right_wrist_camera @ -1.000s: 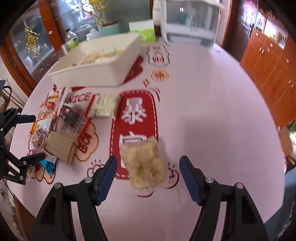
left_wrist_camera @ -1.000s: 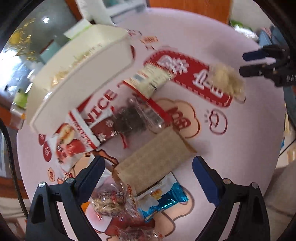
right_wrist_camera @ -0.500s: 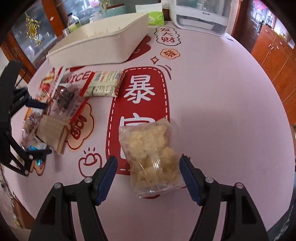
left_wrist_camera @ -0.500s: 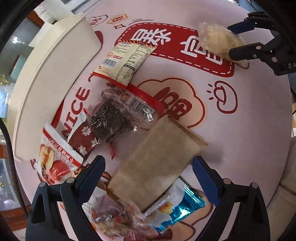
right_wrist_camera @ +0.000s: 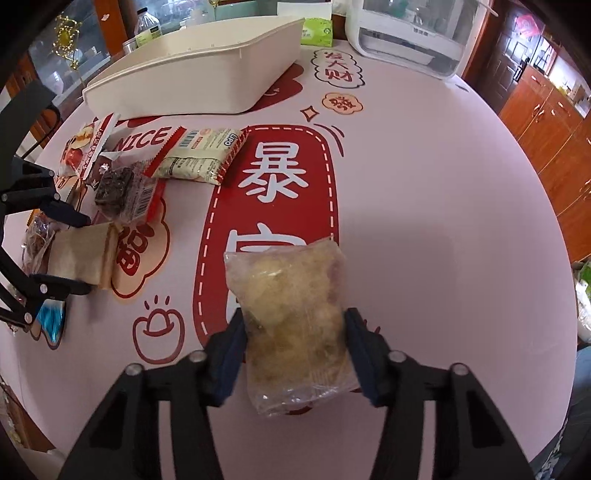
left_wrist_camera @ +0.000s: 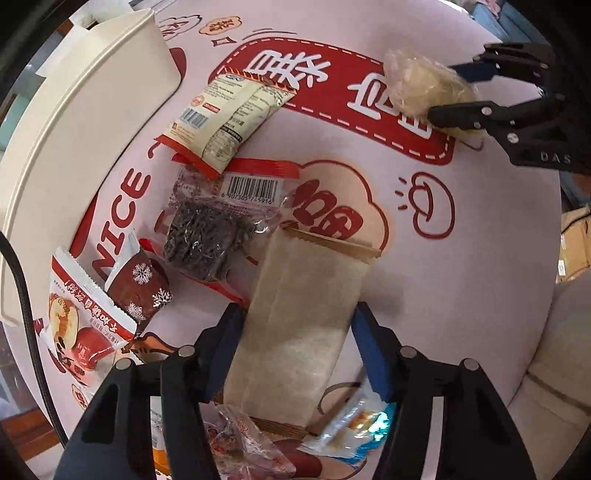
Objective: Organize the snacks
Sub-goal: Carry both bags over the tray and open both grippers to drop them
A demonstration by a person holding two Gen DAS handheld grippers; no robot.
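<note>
A brown paper packet (left_wrist_camera: 306, 280) lies on the pink table between the fingers of my left gripper (left_wrist_camera: 298, 310). Its jaws are closing and both blue pads touch the packet's sides. My right gripper (right_wrist_camera: 294, 317) is likewise closing, its pads against a clear bag of pale yellow snacks (right_wrist_camera: 288, 280). The left wrist view shows that bag (left_wrist_camera: 413, 81) and the right gripper (left_wrist_camera: 441, 90) at the upper right. A white bin (right_wrist_camera: 207, 88) stands at the back left. Loose snacks lie near it: a cream packet (left_wrist_camera: 229, 118), a dark snack pack (left_wrist_camera: 207, 240) and a snowflake packet (left_wrist_camera: 140, 291).
A red-and-white packet (left_wrist_camera: 81, 325), a blue packet (left_wrist_camera: 362, 424) and a clear wrapper (left_wrist_camera: 243, 443) crowd around the left gripper. A white appliance (right_wrist_camera: 410, 40) and a green tissue box (right_wrist_camera: 317, 31) stand at the far edge. Bare pink tablecloth (right_wrist_camera: 443, 221) stretches to the right.
Both grippers have come down over their packets. Their jaws have narrowed from wide open until the pads meet the brown packet and the clear bag.
</note>
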